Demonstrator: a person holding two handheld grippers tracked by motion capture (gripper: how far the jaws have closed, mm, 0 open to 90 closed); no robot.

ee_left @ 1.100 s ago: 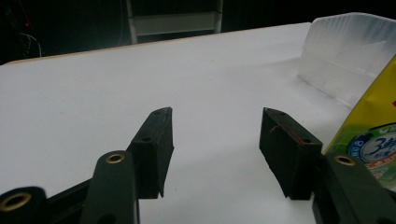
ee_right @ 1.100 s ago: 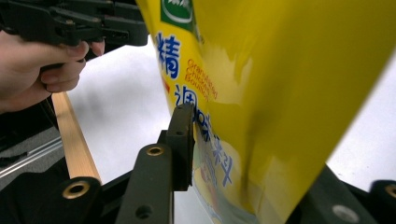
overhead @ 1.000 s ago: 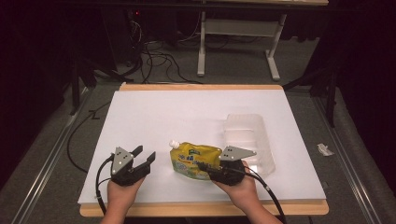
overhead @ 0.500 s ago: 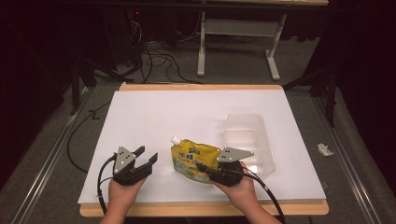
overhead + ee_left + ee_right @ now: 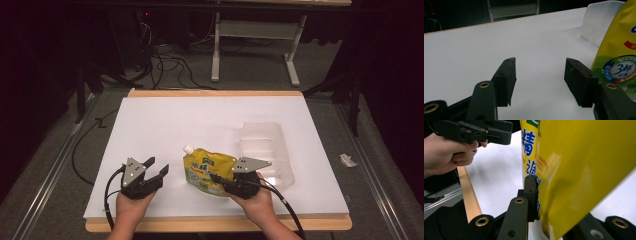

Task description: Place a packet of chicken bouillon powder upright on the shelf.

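A yellow refill pouch [image 5: 207, 167] with a white spout lies on the white table top [image 5: 175, 120] near the front. My right gripper [image 5: 216, 179] is shut on the pouch's near right edge. Its jaws have just been closing with the pouch between them. In the right gripper view the pouch [image 5: 574, 170] stands close up, and one black pad [image 5: 531, 190] presses its printed face. My left gripper [image 5: 159, 166] rests just left of the pouch, open and holding nothing. In the left gripper view its gripper [image 5: 539, 72] frames bare table, with the pouch [image 5: 619, 50] at the right.
A clear plastic tray [image 5: 265, 150] lies right of the pouch, also in the left gripper view [image 5: 599, 22]. The table's wooden front edge [image 5: 215, 222] runs under both hands. The left hand with its gripper [image 5: 486, 131] appears in the right gripper view. Cables and a table frame lie beyond.
The right jaws have closed onto the pouch's edge, and the pouch has shifted slightly. Both hands have stayed in place, and the left gripper looks unchanged.
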